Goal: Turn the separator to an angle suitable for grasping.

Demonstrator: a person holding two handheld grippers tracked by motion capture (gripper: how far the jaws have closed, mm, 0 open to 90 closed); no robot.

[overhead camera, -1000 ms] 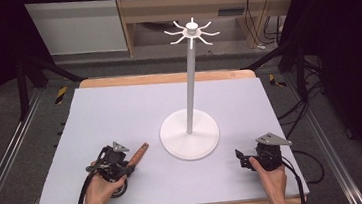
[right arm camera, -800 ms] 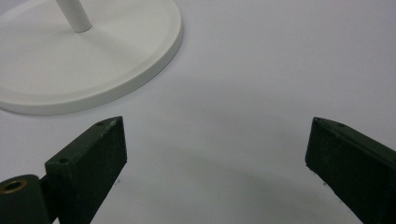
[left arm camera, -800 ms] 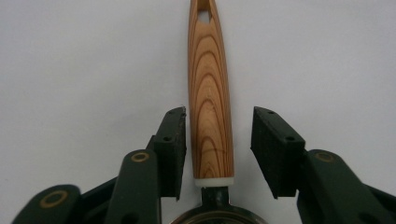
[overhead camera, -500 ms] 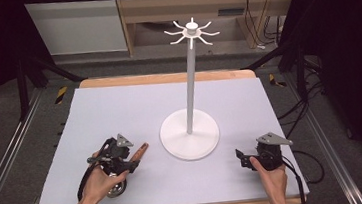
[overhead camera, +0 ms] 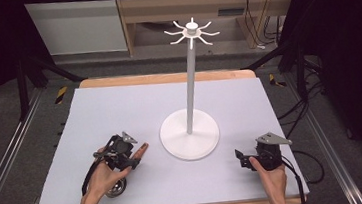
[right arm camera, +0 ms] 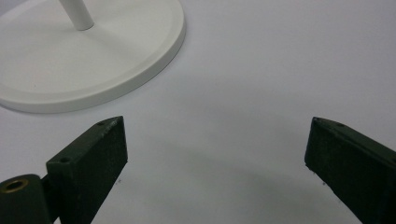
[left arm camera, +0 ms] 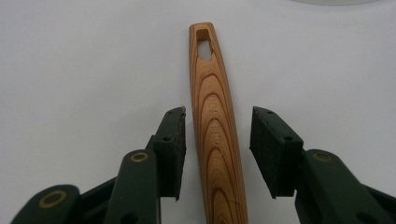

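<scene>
Near the table's (overhead camera: 281, 117) front-left corner, the wooden handle (left arm camera: 215, 126) lies flat between the left gripper's (left arm camera: 217, 154) jaws, which have just been closing without touching it, its long axis running along them toward the stand (overhead camera: 190, 137).

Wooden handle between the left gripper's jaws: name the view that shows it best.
The left gripper view: the wooden handle runs up the frame, showing its grain and slotted end, with a gap to each pad. The high view shows a short reddish tip beyond the left gripper.
</scene>
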